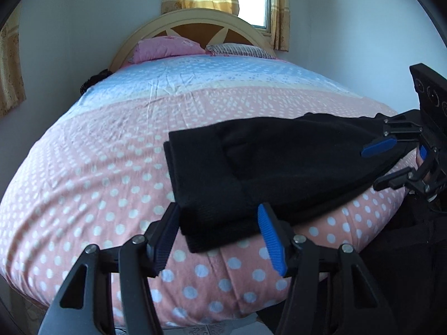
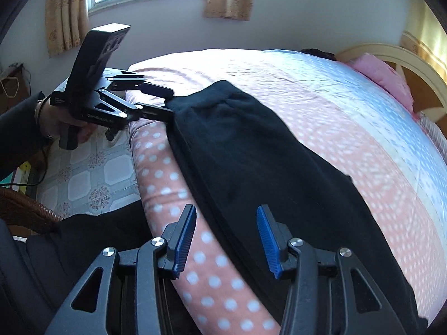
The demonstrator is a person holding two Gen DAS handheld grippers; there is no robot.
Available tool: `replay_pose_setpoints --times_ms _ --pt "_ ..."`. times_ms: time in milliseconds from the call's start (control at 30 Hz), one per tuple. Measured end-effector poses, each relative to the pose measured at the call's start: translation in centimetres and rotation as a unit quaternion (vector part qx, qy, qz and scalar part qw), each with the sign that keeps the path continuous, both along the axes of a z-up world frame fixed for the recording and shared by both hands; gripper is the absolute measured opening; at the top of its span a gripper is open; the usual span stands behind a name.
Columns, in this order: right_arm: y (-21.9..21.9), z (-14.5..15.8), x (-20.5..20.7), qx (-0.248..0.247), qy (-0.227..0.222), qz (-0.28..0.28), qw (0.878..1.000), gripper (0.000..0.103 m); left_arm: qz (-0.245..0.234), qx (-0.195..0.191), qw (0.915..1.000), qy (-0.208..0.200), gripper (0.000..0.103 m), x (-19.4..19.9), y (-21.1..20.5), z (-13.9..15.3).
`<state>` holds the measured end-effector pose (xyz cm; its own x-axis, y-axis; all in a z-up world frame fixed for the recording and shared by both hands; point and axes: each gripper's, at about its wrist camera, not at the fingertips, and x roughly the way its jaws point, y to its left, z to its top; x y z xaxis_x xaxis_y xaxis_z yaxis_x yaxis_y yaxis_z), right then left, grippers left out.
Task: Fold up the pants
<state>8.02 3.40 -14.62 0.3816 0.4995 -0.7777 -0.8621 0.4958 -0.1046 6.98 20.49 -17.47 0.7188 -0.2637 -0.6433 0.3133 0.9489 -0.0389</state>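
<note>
Left gripper [image 1: 219,236]: wide open, at pants' [image 1: 268,173] end.
Right gripper [image 2: 226,240]: wide open over pants' edge.
Pants: folded, near bed's [image 1: 111,153] edge.
Tip: grip both layers evenly.
</note>
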Motion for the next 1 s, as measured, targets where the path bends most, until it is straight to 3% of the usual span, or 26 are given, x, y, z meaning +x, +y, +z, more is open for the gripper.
replay_pose_setpoints --times_ms 33,67,100,133,167,233,267,533,600,667,800,833,900,933,1000 --pt "0.4 -0.1 0.2 -0.004 0.000 -0.003 1.000 0.043 0.003 -0.003 1.0000 -0.001 0.054 0.1 0.1 -0.1" --pt "0.8 -0.4 0.4 -0.008 0.001 -0.007 1.000 0.031 0.005 -0.009 0.9999 -0.003 0.052 0.2 0.2 -0.1" --pt "1.0 -0.7 0.8 -0.009 0.008 -0.013 1.000 0.025 0.006 -0.015 0.9998 -0.006 0.049 0.2 0.5 0.0" --pt "1.2 -1.0 1.1 -0.009 0.017 -0.015 1.000 0.015 0.005 -0.016 0.9998 -0.009 0.040 0.0 0.5 0.2" --pt "1.5 -1.3 1.3 -0.011 0.022 -0.014 1.000 0.012 -0.001 -0.013 0.9998 -0.013 0.033 -0.2 0.3 0.4" --pt "2.0 -1.7 1.0 -0.018 0.018 -0.009 1.000 0.008 -0.008 -0.004 0.9998 -0.017 0.008 -0.5 0.1 0.7" --pt "2.2 -1.7 0.8 -0.019 0.017 -0.008 1.000 0.004 -0.008 0.004 0.9997 -0.021 0.009 -0.6 -0.1 0.9" --pt "1.4 0.0 -0.1 0.001 0.024 0.000 1.000 0.003 -0.035 -0.005 0.9987 -0.037 0.008 -1.8 0.7 3.2" --pt "1.4 0.2 -0.3 0.005 0.025 0.000 1.000 0.002 -0.039 0.016 0.9982 -0.042 0.008 -2.0 0.7 3.3" --pt "1.8 -0.6 -0.1 -0.008 0.024 -0.005 1.000 0.003 -0.036 0.031 0.9986 -0.023 0.009 -1.4 0.7 1.9" --pt "2.1 -1.9 0.3 -0.016 0.034 -0.006 0.999 0.004 -0.030 0.048 0.9984 -0.005 0.017 -1.1 0.7 -0.1" --pt "1.9 -1.7 0.4 -0.015 0.042 -0.004 0.999 0.006 -0.031 0.052 0.9982 -0.004 0.025 -1.3 0.9 0.1" --pt "1.1 -1.3 0.8 -0.016 0.052 -0.001 0.999 0.021 -0.026 0.051 0.9982 -0.016 0.042 -1.7 1.5 1.1" --pt "0.4 -0.8 1.1 -0.011 0.051 -0.003 0.999 0.037 -0.020 0.051 0.9981 -0.030 0.053 -1.9 1.9 1.7" --pt "-1.3 0.3 2.6 0.006 0.053 -0.024 0.998 0.042 0.005 0.053 0.9965 -0.065 0.066 -2.4 2.5 3.2"
